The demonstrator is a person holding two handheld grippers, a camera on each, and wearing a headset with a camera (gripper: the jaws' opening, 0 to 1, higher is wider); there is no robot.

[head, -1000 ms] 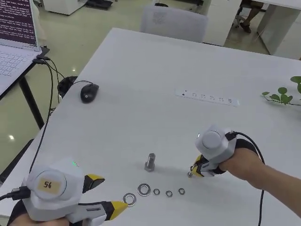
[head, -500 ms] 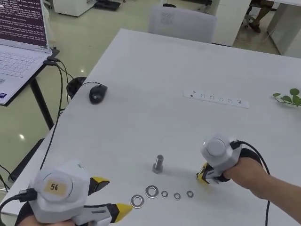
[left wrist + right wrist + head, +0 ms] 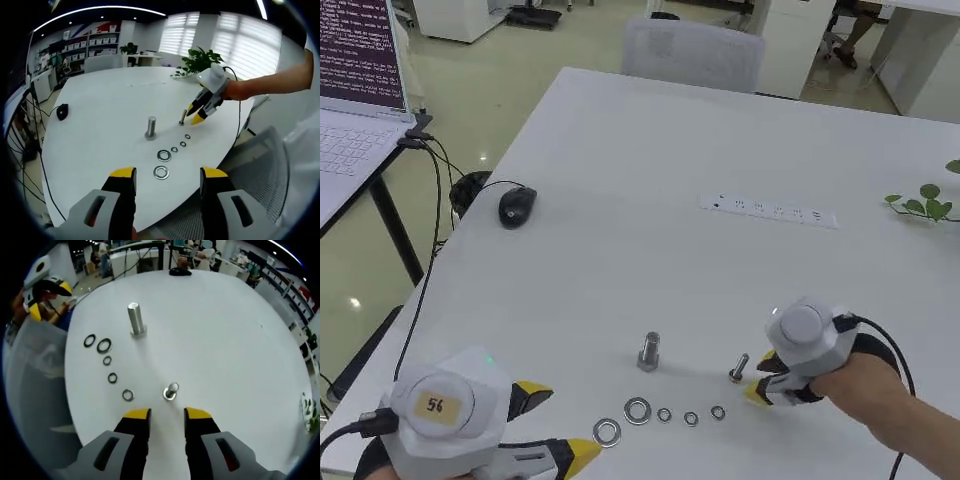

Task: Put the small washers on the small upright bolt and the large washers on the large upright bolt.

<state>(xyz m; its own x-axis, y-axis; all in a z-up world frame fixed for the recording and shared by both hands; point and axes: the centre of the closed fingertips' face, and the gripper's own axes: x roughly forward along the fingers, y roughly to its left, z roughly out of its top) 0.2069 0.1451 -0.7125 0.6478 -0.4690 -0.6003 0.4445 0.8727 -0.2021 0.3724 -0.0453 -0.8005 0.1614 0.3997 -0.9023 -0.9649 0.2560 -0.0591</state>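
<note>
— Where are the bolts and washers seen?

— The large bolt point(image 3: 649, 352) is stood upright on the table point(image 3: 620, 200), and the small bolt point(image 3: 739, 368) is upright to its right. Five washers are laid flat in a row in front of them: two large washers point(image 3: 638, 410), then three small washers point(image 3: 691, 418).

— And the jaws?

— In the right gripper view the right gripper point(image 3: 167, 415) is held with its jaws a little apart and nothing between them. The small bolt is just ahead, apparently untouched. In the head view that gap is partly hidden by the gripper's body. The left gripper point(image 3: 167, 174) is spread wide and empty, with a large washer just beyond its tips.
</note>
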